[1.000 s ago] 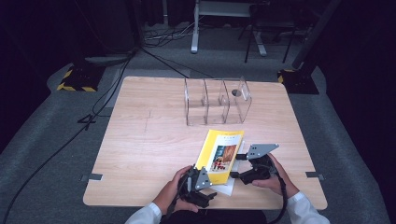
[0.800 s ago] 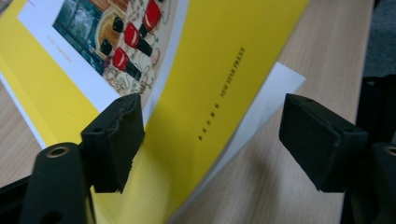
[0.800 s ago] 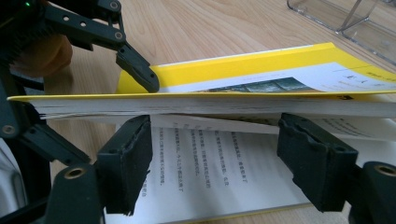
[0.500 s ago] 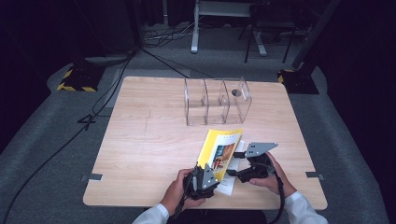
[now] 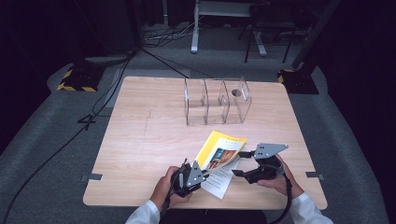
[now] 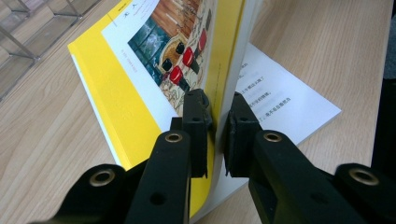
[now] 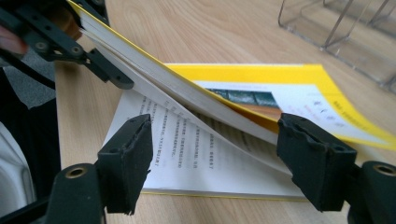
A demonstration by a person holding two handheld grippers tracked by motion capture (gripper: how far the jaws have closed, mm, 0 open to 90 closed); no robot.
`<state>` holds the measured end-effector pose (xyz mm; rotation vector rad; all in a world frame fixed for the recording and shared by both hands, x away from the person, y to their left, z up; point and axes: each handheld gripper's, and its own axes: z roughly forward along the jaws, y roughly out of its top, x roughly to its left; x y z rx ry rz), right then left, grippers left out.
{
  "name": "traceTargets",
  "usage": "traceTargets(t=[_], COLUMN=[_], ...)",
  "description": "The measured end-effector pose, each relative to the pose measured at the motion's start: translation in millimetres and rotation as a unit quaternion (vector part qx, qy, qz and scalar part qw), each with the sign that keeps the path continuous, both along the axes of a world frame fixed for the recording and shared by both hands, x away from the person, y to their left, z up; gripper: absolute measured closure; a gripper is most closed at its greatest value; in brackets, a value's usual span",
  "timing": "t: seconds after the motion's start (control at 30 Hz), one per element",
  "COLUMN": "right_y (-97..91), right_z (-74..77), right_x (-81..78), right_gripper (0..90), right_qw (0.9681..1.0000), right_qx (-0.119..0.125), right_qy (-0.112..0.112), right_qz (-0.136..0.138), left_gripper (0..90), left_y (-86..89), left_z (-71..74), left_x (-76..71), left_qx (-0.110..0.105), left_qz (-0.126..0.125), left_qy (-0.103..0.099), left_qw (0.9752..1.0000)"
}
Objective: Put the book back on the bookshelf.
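Near the front edge of the bench (image 5: 140,140) a person works with a yellow book (image 5: 219,151), which lies close to the person, a little right of the middle. The left gripper (image 5: 198,171) is clamped on the cover and a thick bundle of pages near the corner, and it lifts this part up, so the book stands open like a tent. In the left gripper view the two jaws press on the cover from both sides, just below the colour picture on the front. One white printed page (image 7: 196,158) rests flat on the bench under the raised part.

The right gripper (image 5: 240,163) waits just beside the open edge with its jaws wide apart and nothing between them. In the right gripper view they frame the gap between the flat page and the lifted bundle.

My judgement is that the step is to open or turn the book. To do it well, the left gripper should keep a firm and steady hold and lift slowly, because the cover already bends and could crease. The right gripper should enter low, close to the bench, and take the edge gently, without tearing the single page. Farther back stands a clear plastic organizer (image 5: 217,100), well apart from the book.
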<state>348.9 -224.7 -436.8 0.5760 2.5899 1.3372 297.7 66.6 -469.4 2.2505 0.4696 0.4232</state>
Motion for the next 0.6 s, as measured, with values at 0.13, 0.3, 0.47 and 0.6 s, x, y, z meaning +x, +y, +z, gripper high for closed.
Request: traceTargets(t=[0.13,0.3,0.47,0.6], right_y=[2.6,17.3,37.8,49.0], right_z=[9.2,14.3,6.1,-2.9], right_x=[-7.2,-13.0,-9.0,-1.8], right_gripper=[27.8,26.7,26.6,27.7], right_qw=[0.9993,0.9966,0.9933,0.992], right_qx=[0.014,0.017,-0.01,-0.042], right_qy=[-0.031,-0.056,-0.063,-0.06], right_qz=[0.017,0.058,0.096,0.103], left_gripper=[80.8,80.2,79.8,79.2], left_y=[5.1,12.4,21.7,31.4], left_z=[-0.1,-1.3,0.1,1.4], left_x=[-0.3,-0.5,1.3,3.2], left_qx=[0.008,0.013,0.012,0.011], left_qz=[-0.006,-0.014,-0.02,-0.027], left_qy=[0.002,0.007,0.013,0.017], left_qw=[0.9999,0.9998,0.9996,0.9994])
